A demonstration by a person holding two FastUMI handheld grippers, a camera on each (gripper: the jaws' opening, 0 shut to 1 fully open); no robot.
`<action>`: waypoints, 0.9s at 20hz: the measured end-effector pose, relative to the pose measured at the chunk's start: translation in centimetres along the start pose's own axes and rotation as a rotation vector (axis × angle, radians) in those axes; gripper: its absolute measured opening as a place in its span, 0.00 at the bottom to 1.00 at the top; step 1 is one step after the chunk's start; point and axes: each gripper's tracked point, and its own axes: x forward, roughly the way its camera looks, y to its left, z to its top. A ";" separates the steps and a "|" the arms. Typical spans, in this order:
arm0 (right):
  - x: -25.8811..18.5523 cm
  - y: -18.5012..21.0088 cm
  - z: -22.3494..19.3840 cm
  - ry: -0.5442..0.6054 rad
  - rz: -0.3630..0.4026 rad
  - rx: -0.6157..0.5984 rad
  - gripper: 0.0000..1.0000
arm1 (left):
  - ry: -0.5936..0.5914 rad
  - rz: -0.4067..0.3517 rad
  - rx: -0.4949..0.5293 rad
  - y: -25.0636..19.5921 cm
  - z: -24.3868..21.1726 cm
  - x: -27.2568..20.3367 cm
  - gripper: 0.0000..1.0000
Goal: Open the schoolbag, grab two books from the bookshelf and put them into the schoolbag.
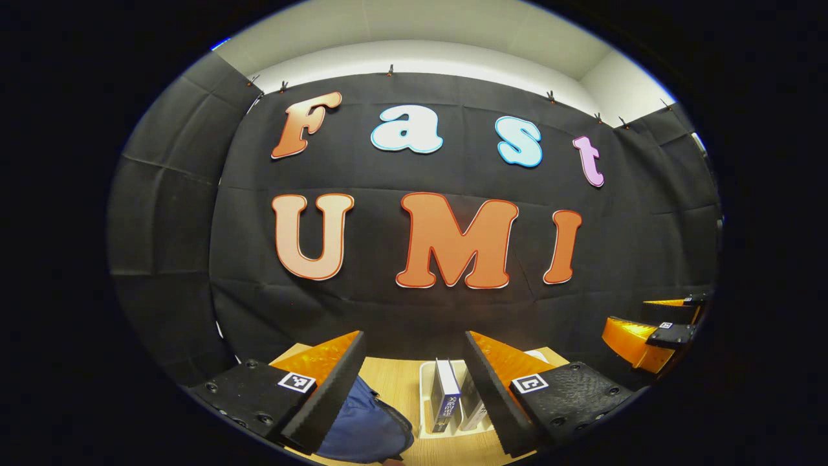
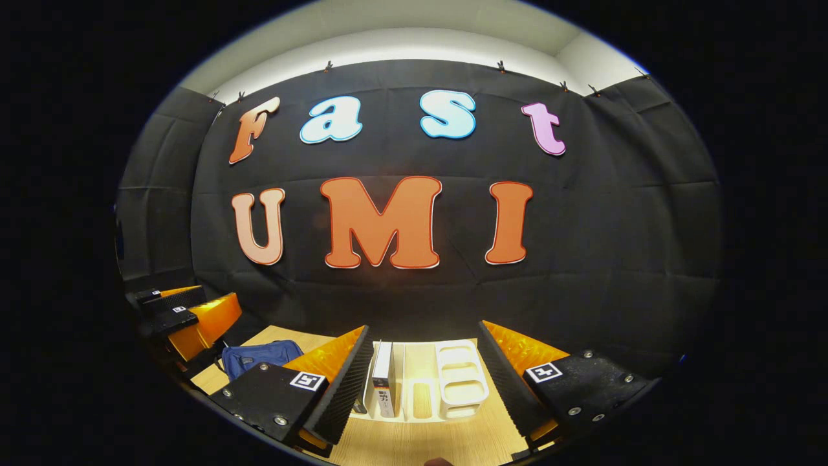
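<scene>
- The left gripper was held high above the wooden table, its fingers spread wide with nothing between them.
- The right gripper was likewise found raised and spread apart, nothing being pinched.
- Both were judged to be held in a ready stance, level and facing the back wall, as no step of the task appeared to have been begun.
- The schoolbag, of dark blue fabric, was recorded lying on the table below the left gripper, partly hidden behind its left finger. Whether the zip was closed could not be told with certainty, the bag being cut off at the view's edge.
- The bookshelf, a white slotted rack, was noted standing just beside the bag, with upright books in it. This placement was judged to keep the carry from rack to bag short.
- In the right gripper view the rack was seen more fully: one book stood in a slot at its left, and the compartments to the right were seen to be bare.
- In that view the bag was seen at greater length, lying flat towards the table's left.
- The other gripper was recorded at the side of each view, at the right of the left gripper view and at the left of the right gripper view.
</scene>
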 end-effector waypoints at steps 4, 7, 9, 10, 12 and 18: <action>-0.2 -0.3 -0.1 0.001 -0.004 0.010 1.00 | 0.005 0.004 0.008 0.0 -0.3 -0.4 0.94; 0.0 -0.3 -0.6 0.013 0.001 0.007 0.96 | 0.004 0.023 0.000 0.8 -0.5 -0.5 0.94; -0.1 -0.2 -0.5 0.016 0.004 0.007 0.96 | -0.003 0.016 -0.025 0.9 -0.4 -0.8 0.94; -0.1 -0.3 -0.5 0.013 0.003 0.005 0.96 | -0.001 0.007 -0.035 0.8 -0.3 -0.9 0.94; -0.2 -0.4 -0.3 0.009 -0.001 0.003 1.00 | -0.013 0.007 -0.065 1.2 -0.2 -0.8 0.94; 0.0 -0.8 -0.8 0.026 0.003 0.019 0.96 | -0.008 0.024 -0.066 2.4 -1.2 -1.2 0.94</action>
